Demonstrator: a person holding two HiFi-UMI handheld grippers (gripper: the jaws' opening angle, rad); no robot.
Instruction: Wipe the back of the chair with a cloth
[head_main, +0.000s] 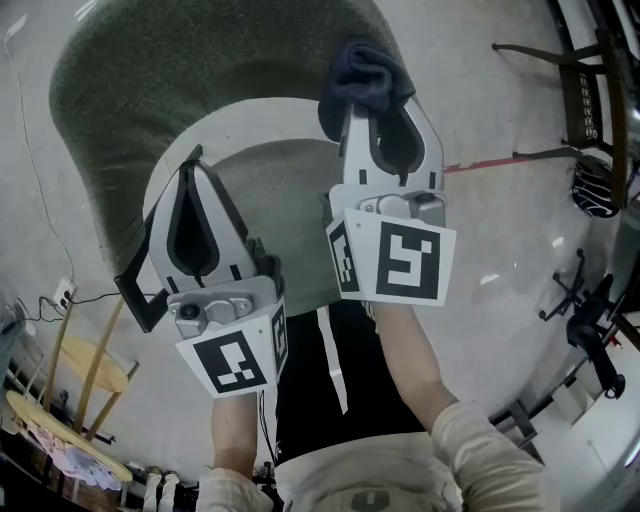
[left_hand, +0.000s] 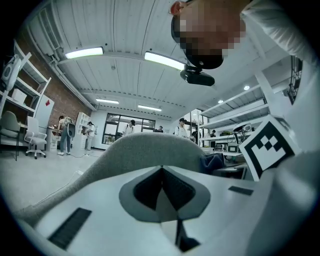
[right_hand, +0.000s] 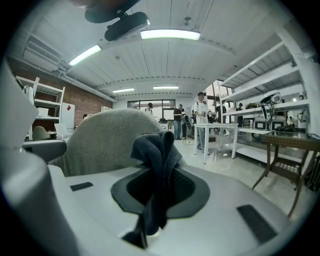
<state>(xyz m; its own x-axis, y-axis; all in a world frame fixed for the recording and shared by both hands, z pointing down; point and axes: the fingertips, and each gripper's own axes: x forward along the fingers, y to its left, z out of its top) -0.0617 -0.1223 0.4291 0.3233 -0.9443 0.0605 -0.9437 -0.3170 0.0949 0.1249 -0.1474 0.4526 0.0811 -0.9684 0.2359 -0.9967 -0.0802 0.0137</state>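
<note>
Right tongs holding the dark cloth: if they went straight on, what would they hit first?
Probably the grey-green upholstered chair back, near its right edge; the bunched dark cloth would touch first. Depth is unclear.

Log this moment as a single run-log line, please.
left gripper: shut, empty | right gripper: shut on cloth | cloth: at chair back, contact unclear

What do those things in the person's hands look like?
The left gripper and right gripper match: pale grey plastic, two curved dark-lined jaws, and a white cube with black square markers at the base. No cables show. The sleeves are light-coloured.
</note>
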